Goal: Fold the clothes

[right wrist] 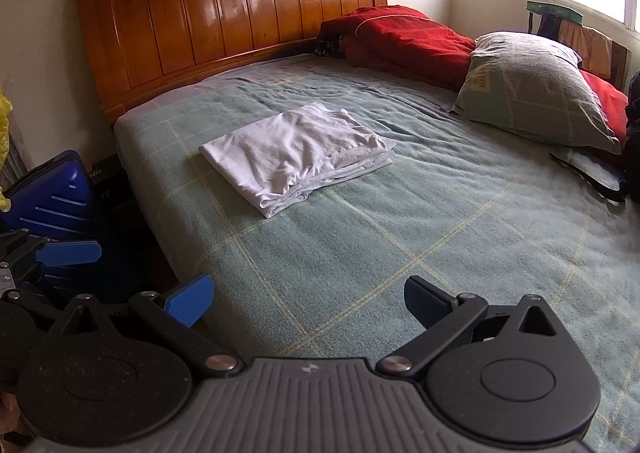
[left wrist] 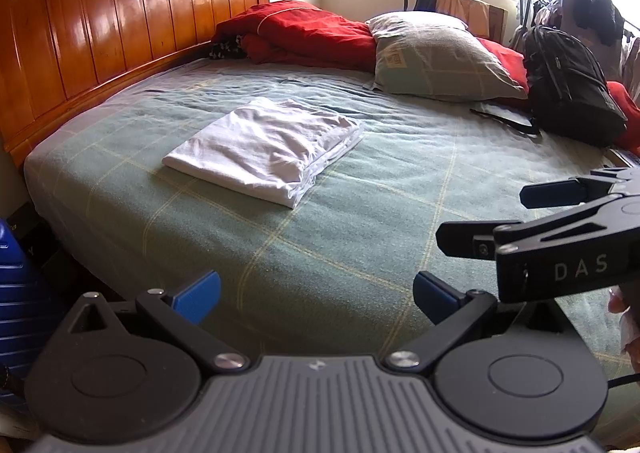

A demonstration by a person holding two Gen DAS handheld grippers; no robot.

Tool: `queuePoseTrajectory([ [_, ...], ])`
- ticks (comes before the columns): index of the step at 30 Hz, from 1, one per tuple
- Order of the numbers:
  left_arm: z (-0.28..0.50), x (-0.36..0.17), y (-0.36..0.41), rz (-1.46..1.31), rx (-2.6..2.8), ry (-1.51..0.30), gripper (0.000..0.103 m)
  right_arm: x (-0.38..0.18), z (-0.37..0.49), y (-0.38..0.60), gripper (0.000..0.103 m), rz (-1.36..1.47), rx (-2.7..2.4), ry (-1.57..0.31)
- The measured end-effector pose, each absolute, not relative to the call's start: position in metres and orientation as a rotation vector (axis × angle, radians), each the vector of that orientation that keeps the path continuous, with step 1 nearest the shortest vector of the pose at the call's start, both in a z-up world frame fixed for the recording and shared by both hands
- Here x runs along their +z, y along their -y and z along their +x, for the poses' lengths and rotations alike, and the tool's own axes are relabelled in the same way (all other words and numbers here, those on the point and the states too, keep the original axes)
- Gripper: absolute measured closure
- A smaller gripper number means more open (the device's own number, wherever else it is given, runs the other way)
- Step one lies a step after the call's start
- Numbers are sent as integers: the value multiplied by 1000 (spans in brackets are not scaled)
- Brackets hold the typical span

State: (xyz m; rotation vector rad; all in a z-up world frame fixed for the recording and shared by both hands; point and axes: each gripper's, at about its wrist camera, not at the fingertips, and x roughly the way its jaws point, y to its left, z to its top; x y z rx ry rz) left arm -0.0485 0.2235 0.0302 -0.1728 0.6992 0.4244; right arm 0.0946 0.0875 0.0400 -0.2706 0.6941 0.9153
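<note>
A white garment (left wrist: 264, 151) (right wrist: 298, 155) lies folded into a flat rectangle on the green checked bedspread (left wrist: 360, 221) (right wrist: 440, 237), toward the headboard side. My left gripper (left wrist: 316, 295) hangs open above the bed's near edge, well short of the garment, with nothing between its blue pads. My right gripper (right wrist: 308, 299) is also open and empty, at a similar distance. In the left wrist view the right gripper (left wrist: 480, 219) shows from the side at the right edge. The left gripper's blue pad (right wrist: 68, 253) peeks in at the left of the right wrist view.
A wooden headboard (left wrist: 120, 25) runs along the left. A red quilt (left wrist: 304, 33), a grey-green pillow (left wrist: 444, 61) and a black backpack (left wrist: 568, 85) sit at the far side. A blue suitcase (right wrist: 52, 193) stands on the floor beside the bed.
</note>
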Motion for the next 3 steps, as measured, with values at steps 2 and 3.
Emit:
queuePoseTrajectory([
  [2,-49,31,-223,-171,425,-696,1,41,94,-87,0,-270,915,-692],
  [3,-49,31,-223,-171,425,-696,1,41,94,-87,0,-270,916,-691],
])
